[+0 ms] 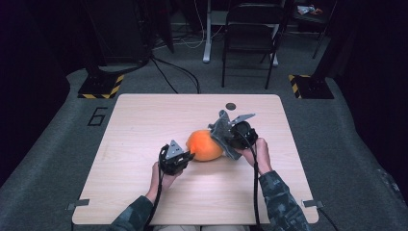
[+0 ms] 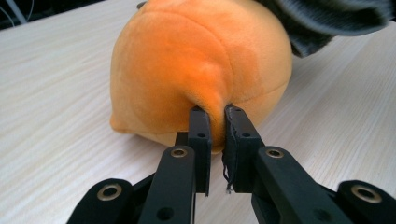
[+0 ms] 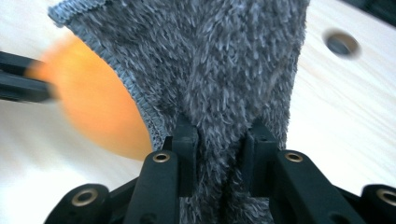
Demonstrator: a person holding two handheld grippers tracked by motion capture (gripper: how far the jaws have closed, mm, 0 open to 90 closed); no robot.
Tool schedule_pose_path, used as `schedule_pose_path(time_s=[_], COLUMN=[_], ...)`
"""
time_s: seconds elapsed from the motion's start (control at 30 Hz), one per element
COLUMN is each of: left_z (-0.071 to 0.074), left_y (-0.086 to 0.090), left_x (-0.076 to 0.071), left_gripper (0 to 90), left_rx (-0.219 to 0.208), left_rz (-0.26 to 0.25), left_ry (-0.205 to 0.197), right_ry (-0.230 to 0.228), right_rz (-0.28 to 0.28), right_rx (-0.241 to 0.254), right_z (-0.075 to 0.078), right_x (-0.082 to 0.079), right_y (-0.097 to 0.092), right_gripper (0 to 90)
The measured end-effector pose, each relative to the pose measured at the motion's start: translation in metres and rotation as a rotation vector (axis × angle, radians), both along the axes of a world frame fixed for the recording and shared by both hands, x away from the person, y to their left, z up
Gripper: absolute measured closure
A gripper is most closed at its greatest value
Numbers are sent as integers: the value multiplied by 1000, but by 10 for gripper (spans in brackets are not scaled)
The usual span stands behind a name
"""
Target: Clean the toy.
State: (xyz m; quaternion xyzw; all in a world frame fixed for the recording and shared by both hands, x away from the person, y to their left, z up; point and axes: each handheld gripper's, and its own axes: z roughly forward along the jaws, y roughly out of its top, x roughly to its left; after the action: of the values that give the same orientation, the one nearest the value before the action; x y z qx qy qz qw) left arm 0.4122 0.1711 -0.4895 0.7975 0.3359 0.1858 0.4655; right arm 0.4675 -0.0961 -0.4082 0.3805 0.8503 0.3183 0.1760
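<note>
Pinched between black jaws up close: a fold of orange plush [image 2: 201, 74], squeezed tight by the left gripper [image 2: 215, 122], jaws nearly together on the nub. Rests on the table [image 1: 144, 120], round and soft, near the middle, a little toward the person's side. Draped over its far right side: grey cloth [image 1: 222, 134], fuzzy, with a stitched hem, touching the plush. Clamped on a bunched fold of that cloth [image 3: 224, 70], the right gripper [image 3: 219, 140], jaws partly apart with the pile packed between them. Seen from above, left gripper [image 1: 188, 155] at the plush's left edge, right gripper [image 1: 230, 139] at its right, both hands low on the table, sleeves entering from the bottom. Beyond the cloth, a dark round hole [image 1: 231, 106] in the tabletop. Farther back, a chair [image 1: 250, 38] on grey floor, and yellow-black striped bases [image 1: 98, 86] at both sides.
</note>
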Motion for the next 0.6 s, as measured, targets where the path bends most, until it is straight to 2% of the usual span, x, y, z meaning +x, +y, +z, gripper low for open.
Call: schedule_pose_path(time_s=[0.07, 0.17, 0.23, 0.27, 0.4, 0.53, 0.6], left_z=[-2, -3, -4, -4, -4, -4, -4], left_y=[4, 8, 11, 12, 16, 15, 14], left_x=[-1, -2, -3, -4, -4, -5, -6], left_gripper=[820, 819, 819, 819, 819, 819, 819], left_rx=[2, 2, 1, 4, 1, 5, 8], left_rz=[12, 25, 31, 36, 44, 36, 33], left_ry=[7, 14, 20, 19, 17, 19, 18], right_ry=[-9, -21, -3, -10, -26, -11, 6], right_rz=[46, 102, 123, 128, 129, 105, 87], right_rx=[25, 27, 16, 1, -30, -44, -36], right_z=[5, 5, 2, -1, -5, -10, -12], right_x=[-6, -8, -9, -10, -8, -2, 0], right_y=[11, 32, 42, 47, 55, 51, 46], right_gripper=[707, 706, 702, 701, 701, 700, 699])
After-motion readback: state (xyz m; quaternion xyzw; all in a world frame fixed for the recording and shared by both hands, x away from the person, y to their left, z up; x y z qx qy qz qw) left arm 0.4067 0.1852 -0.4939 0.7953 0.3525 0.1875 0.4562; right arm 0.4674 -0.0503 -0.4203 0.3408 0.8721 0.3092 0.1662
